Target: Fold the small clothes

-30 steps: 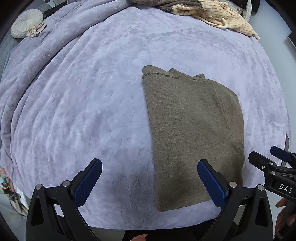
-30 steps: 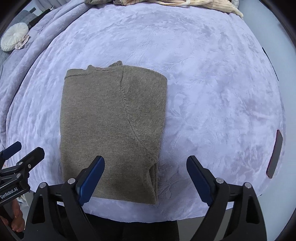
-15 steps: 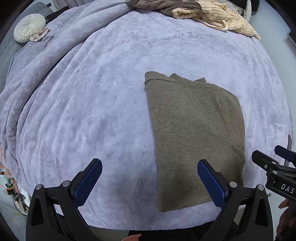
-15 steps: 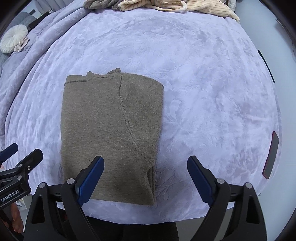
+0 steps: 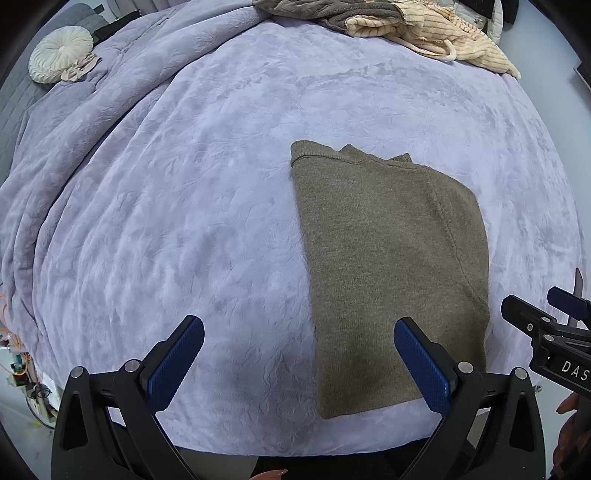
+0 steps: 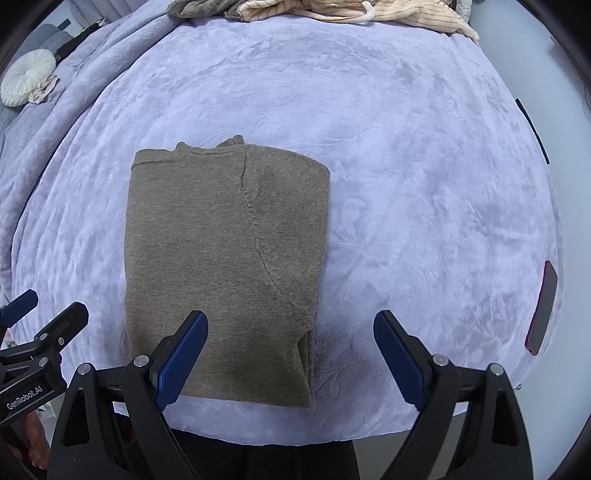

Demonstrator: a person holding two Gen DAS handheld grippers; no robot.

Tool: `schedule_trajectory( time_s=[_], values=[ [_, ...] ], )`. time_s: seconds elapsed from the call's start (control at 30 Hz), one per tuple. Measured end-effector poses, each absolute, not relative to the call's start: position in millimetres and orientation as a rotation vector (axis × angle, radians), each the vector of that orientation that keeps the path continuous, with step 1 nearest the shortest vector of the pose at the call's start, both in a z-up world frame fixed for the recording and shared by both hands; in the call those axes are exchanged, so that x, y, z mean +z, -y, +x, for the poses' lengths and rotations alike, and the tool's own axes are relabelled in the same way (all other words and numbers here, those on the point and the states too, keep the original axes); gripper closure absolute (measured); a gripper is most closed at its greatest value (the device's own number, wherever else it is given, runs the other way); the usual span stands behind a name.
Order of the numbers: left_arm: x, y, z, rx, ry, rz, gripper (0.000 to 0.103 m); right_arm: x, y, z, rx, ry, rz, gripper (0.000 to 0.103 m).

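On the bed: a brown sweater point(image 6: 225, 266) lies flat on the lilac blanket point(image 6: 424, 184), already folded into a tall rectangle, near the front edge and a little left of centre in the right wrist view.
Left gripper point(image 5: 299, 363): jaws wide, empty, held above the blanket; its right finger sits over the sweater's near left part, its left finger over bare blanket.
Right gripper point(image 6: 291, 356): jaws wide, empty; its left finger hangs over the sweater's near end, its right finger over blanket beside it.
Contact: neither tool seems to touch the cloth, though the height above it cannot be judged surely.
Long axis: runs from the near edge of the bed away toward the far side.
Pointing: the neck end, with a stitched rim and a small peak of collar, lies far; the plain end lies near.
Seam: a sleeve seam curves down the right half, and stacked layers show at the near right corner.
Handling: likely soft, thick knit, light, limp, not slippery and not fragile; it should sag and slide apart if lifted by one layer.
Where to hold: probably the two near corners, pinching all layers together, then carrying them to the neck end.
Stage: seemingly one more fold across the long axis is left.
Elsewhere: a clothes pile point(image 5: 424, 29) at the far edge, a round cushion point(image 5: 61, 53) far left, a phone point(image 6: 542, 308) at right.
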State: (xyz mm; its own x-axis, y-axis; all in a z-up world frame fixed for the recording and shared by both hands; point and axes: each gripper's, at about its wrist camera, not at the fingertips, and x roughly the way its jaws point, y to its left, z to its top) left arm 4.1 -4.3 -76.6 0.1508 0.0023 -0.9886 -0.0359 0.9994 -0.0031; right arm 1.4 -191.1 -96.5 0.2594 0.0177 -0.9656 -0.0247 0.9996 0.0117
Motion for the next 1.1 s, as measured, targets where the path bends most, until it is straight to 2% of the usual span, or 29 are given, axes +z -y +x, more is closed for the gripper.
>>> schedule_trajectory(
  time_s=[1.1],
  values=[
    [-73.4, 5.3, 0.4, 0.038, -1.417, -0.032, 0.0, -98.5, 186.4, -0.3, 0.037, -1.319, 0.003, 0.01]
  ],
)
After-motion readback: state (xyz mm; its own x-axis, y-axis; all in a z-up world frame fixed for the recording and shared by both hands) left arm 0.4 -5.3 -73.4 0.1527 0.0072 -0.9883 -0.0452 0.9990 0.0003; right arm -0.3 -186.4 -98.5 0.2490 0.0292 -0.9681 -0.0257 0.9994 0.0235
